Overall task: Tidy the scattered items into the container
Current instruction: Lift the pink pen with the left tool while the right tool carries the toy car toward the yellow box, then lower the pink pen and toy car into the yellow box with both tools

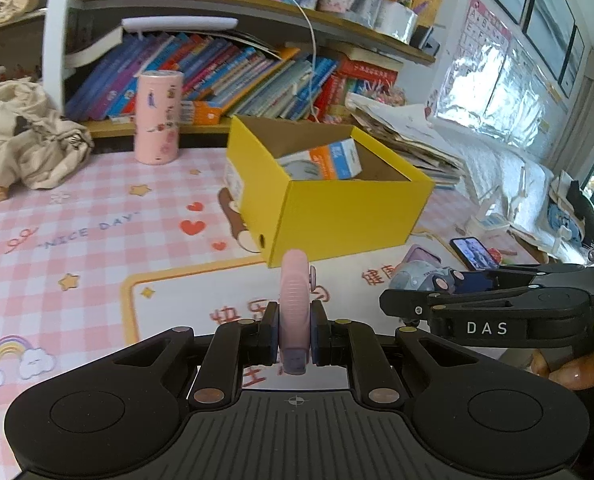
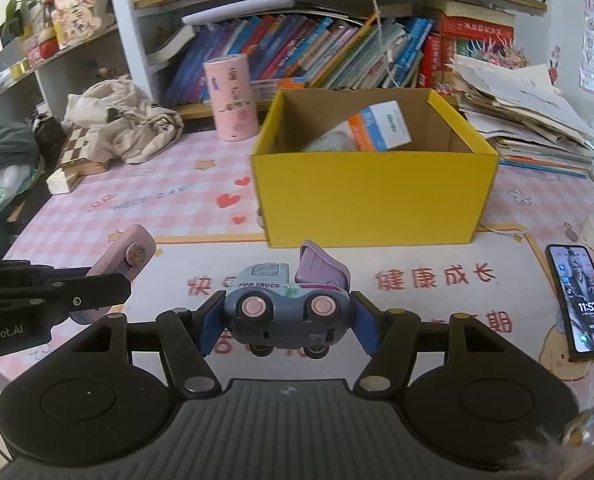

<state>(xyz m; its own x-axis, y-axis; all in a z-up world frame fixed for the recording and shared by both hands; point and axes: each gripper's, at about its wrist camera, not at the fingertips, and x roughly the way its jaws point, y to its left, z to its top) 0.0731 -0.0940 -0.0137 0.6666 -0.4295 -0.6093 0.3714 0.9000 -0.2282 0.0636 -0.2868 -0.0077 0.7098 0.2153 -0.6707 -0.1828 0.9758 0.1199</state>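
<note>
Clamped between the blue pads of the left gripper [image 1: 295,330] stood a flat pink correction-tape dispenser [image 1: 295,304], held on edge above the desk mat [image 1: 97,240]; the right wrist view showed a small crown badge on its side. Just to its right the right gripper [image 2: 287,320] was closed on a grey-blue toy truck [image 2: 287,308] marked "FUN TRUCK", gripped by its front and rear ends, its side with two pink wheels facing the camera and its purple tipper bed raised. That gripper's arm carried the letters "DAS", while the left one's read "nRobot.AI". Both held items hung short of the container, near its front wall.

One yellow cardboard box [image 2: 373,196] sat on the mat beyond the grippers, open at the top, with a brown inside. Leaning in it was one white, orange and blue carton [image 2: 381,126]; its print was too small to read. Something pale lay beneath the carton, unclear.

On the pink checked mat were printed "NICE DAY", red hearts, stars, a rainbow and large red Chinese characters. One smartphone [image 2: 583,304] lay face up at the right, its screen showing 11:52. One pink cylindrical tin [image 2: 233,98] with floral pictures stood left of the box, and a crumpled cream cloth bag [image 2: 125,120] lay further left beside a chequered wooden board [image 2: 79,158]. Rows of books [image 2: 297,52] filled the shelf behind, titles illegible, and a stack of papers [image 2: 533,120] sat to the right of the box
</note>
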